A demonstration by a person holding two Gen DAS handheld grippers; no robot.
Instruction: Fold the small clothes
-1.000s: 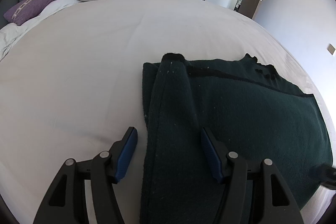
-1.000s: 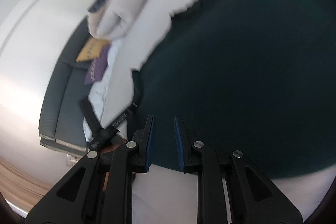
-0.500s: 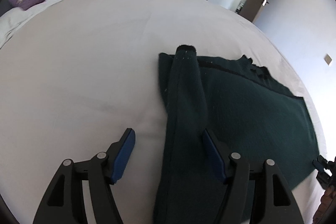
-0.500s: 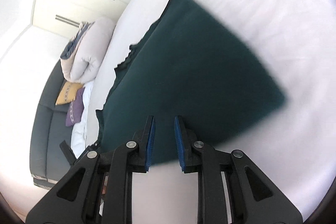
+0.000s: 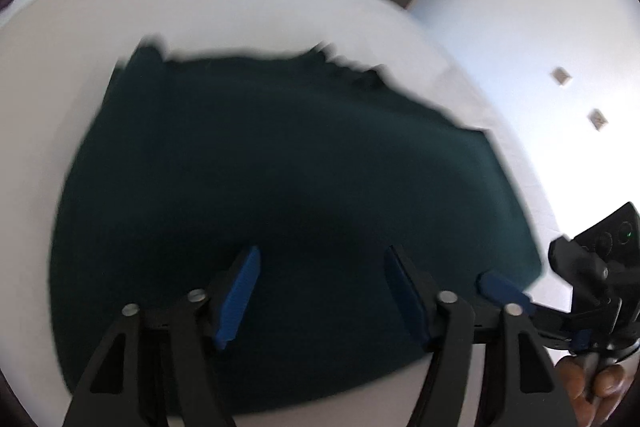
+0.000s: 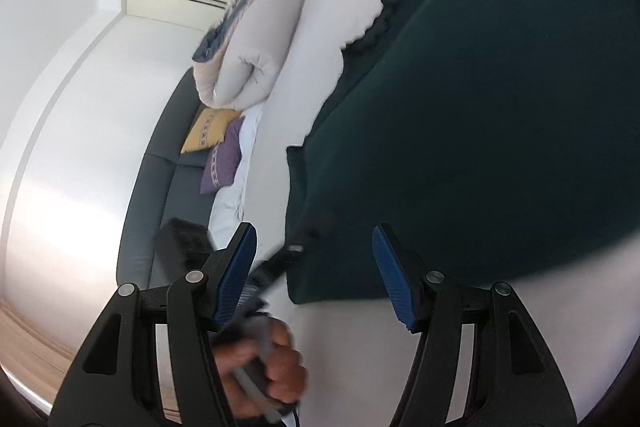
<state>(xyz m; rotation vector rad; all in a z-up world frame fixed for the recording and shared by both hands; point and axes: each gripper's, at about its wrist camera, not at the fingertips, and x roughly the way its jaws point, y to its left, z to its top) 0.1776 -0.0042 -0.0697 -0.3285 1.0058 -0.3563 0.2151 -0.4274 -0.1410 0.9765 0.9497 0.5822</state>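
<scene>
Dark green garment (image 5: 280, 195) flat on bed (image 5: 248, 11), ahead of both grippers; left gripper (image 5: 320, 291) nearer, right gripper (image 6: 314, 267) alongside; fingers apart, empty.

Between and beyond the left tongs (image 5: 320, 293) lies a dark green garment (image 5: 280, 187) of matt, fuzzy knit cloth. The bed (image 5: 240, 7) under it wears a smooth, matt white sheet. Both tongs are matt black plastic with ribbed blue pads (image 6: 394, 277) and small shiny metal pins. Left of the right tongs (image 6: 314, 273), a puffy pale cloth duvet (image 6: 256, 55) and woven cushions (image 6: 208, 133) rest against a smooth dark headboard (image 6: 160, 187).
</scene>
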